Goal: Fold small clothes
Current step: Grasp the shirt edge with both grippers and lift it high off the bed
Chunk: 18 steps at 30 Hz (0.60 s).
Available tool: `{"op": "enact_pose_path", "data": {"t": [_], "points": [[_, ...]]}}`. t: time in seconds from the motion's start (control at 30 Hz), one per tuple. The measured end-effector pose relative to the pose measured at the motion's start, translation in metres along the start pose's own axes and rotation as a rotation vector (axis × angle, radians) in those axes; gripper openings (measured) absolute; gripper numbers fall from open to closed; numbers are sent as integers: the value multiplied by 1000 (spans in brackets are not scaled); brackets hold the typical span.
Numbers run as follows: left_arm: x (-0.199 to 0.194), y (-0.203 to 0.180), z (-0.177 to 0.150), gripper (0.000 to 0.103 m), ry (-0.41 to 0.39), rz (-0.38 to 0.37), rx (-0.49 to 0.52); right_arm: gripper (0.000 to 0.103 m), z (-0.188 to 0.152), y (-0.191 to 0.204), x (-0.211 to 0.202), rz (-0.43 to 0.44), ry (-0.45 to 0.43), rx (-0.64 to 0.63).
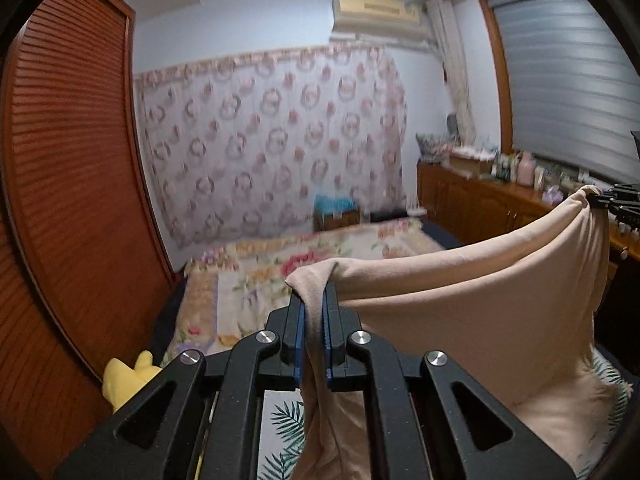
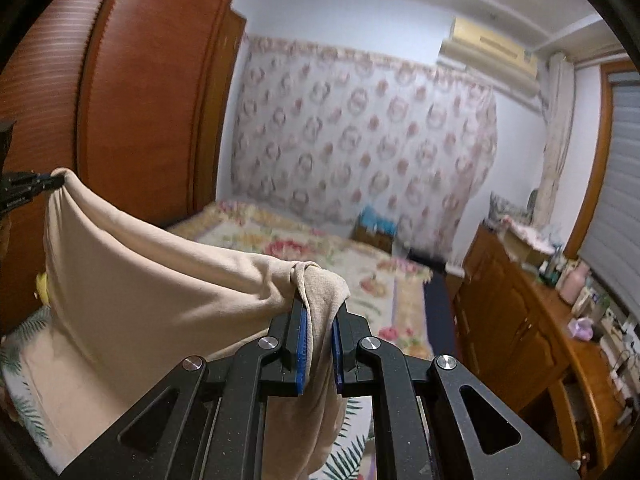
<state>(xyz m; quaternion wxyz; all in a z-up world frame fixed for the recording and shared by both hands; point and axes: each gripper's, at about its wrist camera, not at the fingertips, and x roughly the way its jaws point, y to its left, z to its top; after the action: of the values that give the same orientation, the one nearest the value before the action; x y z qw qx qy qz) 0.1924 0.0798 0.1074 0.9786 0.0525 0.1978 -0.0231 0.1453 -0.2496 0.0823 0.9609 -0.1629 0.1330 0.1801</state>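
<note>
While we hold the beige garment (image 1: 500,304) stretched in the air between us, the room crowds in on both sides. A tall wooden wardrobe (image 1: 76,184) with louvred doors stands close on the left, and a low wooden cabinet (image 2: 516,320) runs along the right wall, its top cluttered with bottles and small boxes too blurred to name. Ahead lies the bed (image 1: 280,276), covered with a flowered quilt, and behind it hangs a pale floral curtain (image 1: 272,140). An air conditioner (image 1: 376,12) sits high on the wall.

Our left gripper (image 1: 314,300) has its blue-padded jaws narrow, pinched on one bunched corner of the garment. Our right gripper (image 2: 320,312) is likewise nearly closed on the other corner, cloth folded over its tip. The fabric is soft, matte and finely knit; its top edge sags in a shallow curve between the two grips, and the rest hangs down in loose folds. Its lower part rests on a white sheet (image 2: 24,360) printed with green palm leaves. Something soft and yellow (image 1: 128,380) lies just beside the wardrobe.
</note>
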Motion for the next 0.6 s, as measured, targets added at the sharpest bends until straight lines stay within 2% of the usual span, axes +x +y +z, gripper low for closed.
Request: {"op": "enact_pose_path", "data": {"t": [0.27,0.43,0.6], "points": [[98,-2,-13,8,131,-15,6,10,66,-36,89,13,144,28],[141,-7,-28,8,210,-22,17,10,75,-51,143,33,236,63],[168,-6,-40,8,262,-25,13,10,81,-58,177,47,306,79]]}}
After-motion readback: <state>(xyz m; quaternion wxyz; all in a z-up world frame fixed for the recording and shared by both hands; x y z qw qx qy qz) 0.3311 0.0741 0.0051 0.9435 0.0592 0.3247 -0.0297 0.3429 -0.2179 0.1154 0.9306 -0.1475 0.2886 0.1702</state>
